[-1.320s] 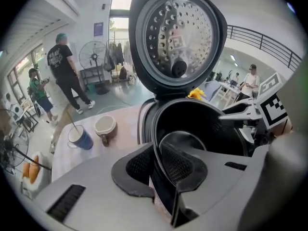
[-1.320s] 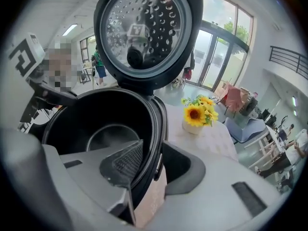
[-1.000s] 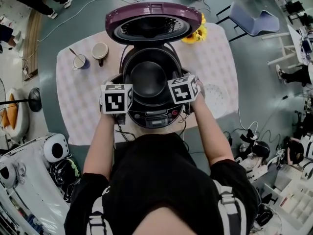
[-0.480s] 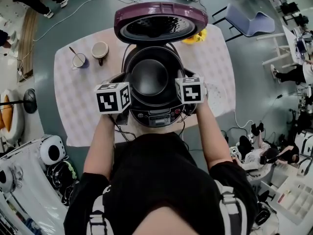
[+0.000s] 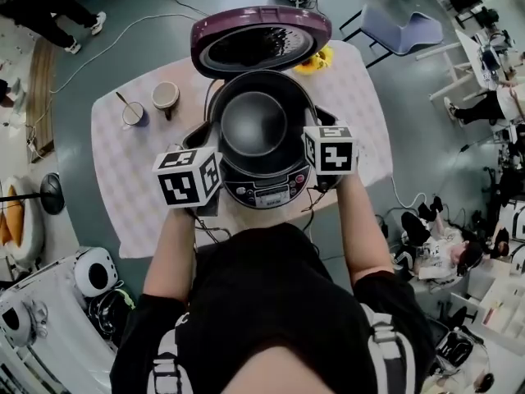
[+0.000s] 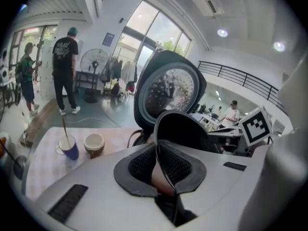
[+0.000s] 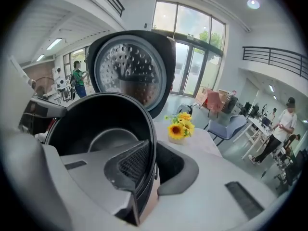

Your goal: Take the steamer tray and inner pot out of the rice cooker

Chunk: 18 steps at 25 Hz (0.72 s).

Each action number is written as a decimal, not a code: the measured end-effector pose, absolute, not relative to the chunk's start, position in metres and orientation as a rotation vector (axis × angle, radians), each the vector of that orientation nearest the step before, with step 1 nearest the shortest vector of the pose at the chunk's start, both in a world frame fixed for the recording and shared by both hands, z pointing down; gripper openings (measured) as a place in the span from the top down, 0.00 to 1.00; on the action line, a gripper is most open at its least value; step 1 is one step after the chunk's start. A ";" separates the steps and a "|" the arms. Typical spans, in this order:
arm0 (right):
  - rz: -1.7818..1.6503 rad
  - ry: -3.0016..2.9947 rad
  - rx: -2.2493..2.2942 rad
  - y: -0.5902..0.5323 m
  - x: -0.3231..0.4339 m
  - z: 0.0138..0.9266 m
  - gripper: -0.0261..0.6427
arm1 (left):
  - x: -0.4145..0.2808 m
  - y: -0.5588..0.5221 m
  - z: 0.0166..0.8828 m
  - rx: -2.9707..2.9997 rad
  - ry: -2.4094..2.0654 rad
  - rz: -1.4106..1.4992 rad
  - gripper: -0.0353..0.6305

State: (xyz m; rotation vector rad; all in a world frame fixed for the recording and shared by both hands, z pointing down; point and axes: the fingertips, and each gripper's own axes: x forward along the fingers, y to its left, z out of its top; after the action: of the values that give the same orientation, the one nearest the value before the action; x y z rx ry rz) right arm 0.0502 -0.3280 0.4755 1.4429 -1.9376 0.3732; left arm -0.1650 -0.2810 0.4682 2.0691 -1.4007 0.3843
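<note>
The dark inner pot (image 5: 254, 125) hangs partly raised over the open rice cooker (image 5: 264, 194), whose purple lid (image 5: 261, 39) stands up behind it. My left gripper (image 5: 212, 158) is shut on the pot's left rim; in the left gripper view the thin rim (image 6: 161, 148) runs between the ribbed pads of that gripper (image 6: 163, 174). My right gripper (image 5: 312, 142) grips the right rim. Its jaws have just been closing, with the pot's wall (image 7: 101, 124) between the pads of that gripper (image 7: 147, 170). The pot looks empty inside.
A blue mug with a spoon (image 5: 131, 115) and a beige cup (image 5: 166, 95) stand on the checked tablecloth (image 5: 123, 179) at the left. Sunflowers (image 5: 318, 59) sit behind the cooker. A chair (image 5: 402, 31) stands beyond the table; people stand far off.
Both grippers have risen together with the inner pot held between them. The pot now sits higher above the cooker's body and looks larger in the head view.
</note>
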 end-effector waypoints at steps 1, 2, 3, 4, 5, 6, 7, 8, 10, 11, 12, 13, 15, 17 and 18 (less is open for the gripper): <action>0.352 -1.942 1.462 -0.326 0.050 0.467 0.89 | -0.165 -0.278 0.460 2.100 -1.422 0.386 0.90; 0.324 -1.946 1.485 -0.323 0.050 0.457 0.89 | -0.164 -0.276 0.452 2.133 -1.438 0.381 0.90; 0.295 -1.949 1.512 -0.321 0.051 0.447 0.89 | -0.163 -0.274 0.443 2.161 -1.441 0.362 0.90; 0.270 -1.952 1.541 -0.318 0.053 0.436 0.88 | -0.162 -0.272 0.435 2.183 -1.434 0.331 0.90; 0.250 -1.956 1.570 -0.315 0.055 0.425 0.89 | -0.160 -0.270 0.427 2.200 -1.424 0.296 0.91; 0.230 -1.958 1.595 -0.312 0.057 0.414 0.89 | -0.158 -0.268 0.420 2.215 -1.414 0.264 0.91; 0.209 -1.957 1.616 -0.308 0.059 0.405 0.89 | -0.157 -0.266 0.414 2.229 -1.407 0.236 0.91; 0.189 -1.954 1.634 -0.305 0.061 0.397 0.89 | -0.155 -0.264 0.408 2.243 -1.399 0.214 0.91; 0.156 -1.944 1.673 -0.299 0.068 0.383 0.89 | -0.149 -0.262 0.396 2.280 -1.381 0.182 0.91; 0.142 -1.936 1.693 -0.296 0.072 0.377 0.89 | -0.145 -0.262 0.391 2.298 -1.370 0.171 0.91; 0.128 -1.927 1.710 -0.293 0.076 0.372 0.89 | -0.142 -0.261 0.388 2.311 -1.360 0.163 0.91; 0.116 -1.917 1.723 -0.290 0.081 0.368 0.89 | -0.138 -0.260 0.386 2.319 -1.351 0.158 0.91; 0.103 -1.894 1.743 -0.281 0.090 0.363 0.89 | -0.128 -0.255 0.385 2.334 -1.329 0.159 0.91; 0.103 -1.873 1.766 -0.272 0.106 0.358 0.89 | -0.113 -0.252 0.382 2.351 -1.294 0.162 0.91; 0.106 -1.866 1.778 -0.269 0.116 0.356 0.89 | -0.103 -0.251 0.379 2.359 -1.277 0.162 0.91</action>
State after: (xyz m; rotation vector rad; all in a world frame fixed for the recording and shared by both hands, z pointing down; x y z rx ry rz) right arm 0.1155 -0.2688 0.3555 1.7775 -1.8658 0.1064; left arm -0.1032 -0.2511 0.3793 2.3593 -1.2768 0.1624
